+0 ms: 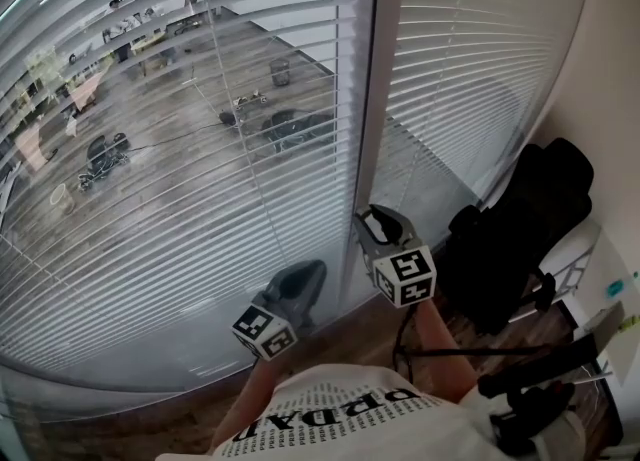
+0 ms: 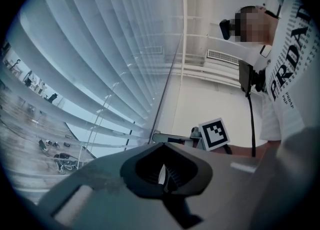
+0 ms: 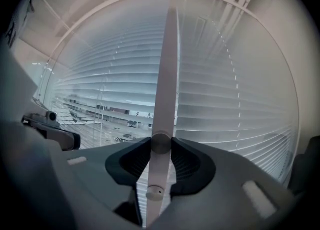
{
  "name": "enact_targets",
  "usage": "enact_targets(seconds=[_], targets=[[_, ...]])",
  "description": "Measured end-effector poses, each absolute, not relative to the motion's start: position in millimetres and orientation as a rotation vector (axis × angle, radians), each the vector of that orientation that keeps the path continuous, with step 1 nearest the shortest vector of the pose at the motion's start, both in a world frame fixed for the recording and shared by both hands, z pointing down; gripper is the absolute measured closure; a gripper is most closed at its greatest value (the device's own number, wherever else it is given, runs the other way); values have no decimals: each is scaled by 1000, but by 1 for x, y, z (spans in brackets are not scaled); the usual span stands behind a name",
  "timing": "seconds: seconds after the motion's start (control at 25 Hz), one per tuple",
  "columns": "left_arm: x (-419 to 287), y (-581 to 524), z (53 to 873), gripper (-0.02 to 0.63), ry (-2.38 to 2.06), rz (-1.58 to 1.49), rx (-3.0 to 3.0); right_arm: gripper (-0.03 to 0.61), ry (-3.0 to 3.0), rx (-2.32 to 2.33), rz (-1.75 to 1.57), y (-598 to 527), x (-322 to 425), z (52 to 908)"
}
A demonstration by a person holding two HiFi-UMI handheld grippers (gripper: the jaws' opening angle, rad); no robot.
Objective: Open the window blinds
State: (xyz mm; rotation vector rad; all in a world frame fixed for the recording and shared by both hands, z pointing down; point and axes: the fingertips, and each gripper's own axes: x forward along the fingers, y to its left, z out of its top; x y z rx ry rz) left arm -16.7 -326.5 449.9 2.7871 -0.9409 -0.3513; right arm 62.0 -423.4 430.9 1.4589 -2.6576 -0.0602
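Two white slatted blinds cover the window. The left blind [image 1: 180, 149] has its slats tilted so the street outside shows through; the right blind [image 1: 470, 69] looks more closed. My right gripper [image 1: 378, 221] is held level at the strip between the two blinds. In the right gripper view it [image 3: 161, 144] is shut on the white tilt wand [image 3: 167, 74], which runs upright between its pads. My left gripper [image 1: 305, 277] hovers lower left, near the bottom of the left blind. In the left gripper view its jaws [image 2: 162, 174] meet with nothing held.
A black bag or chair [image 1: 520, 229] stands against the wall to the right of the window. Black stand legs and cables [image 1: 540, 374] lie at the lower right. Thin lift cords [image 1: 225, 79] hang down the left blind.
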Motion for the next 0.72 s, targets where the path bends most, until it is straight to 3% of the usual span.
enact_targets(seconds=[0.72], targets=[[-20,-328,444,621,-946,-360,2768,453,-2660,1468,-38,-424,60,429]])
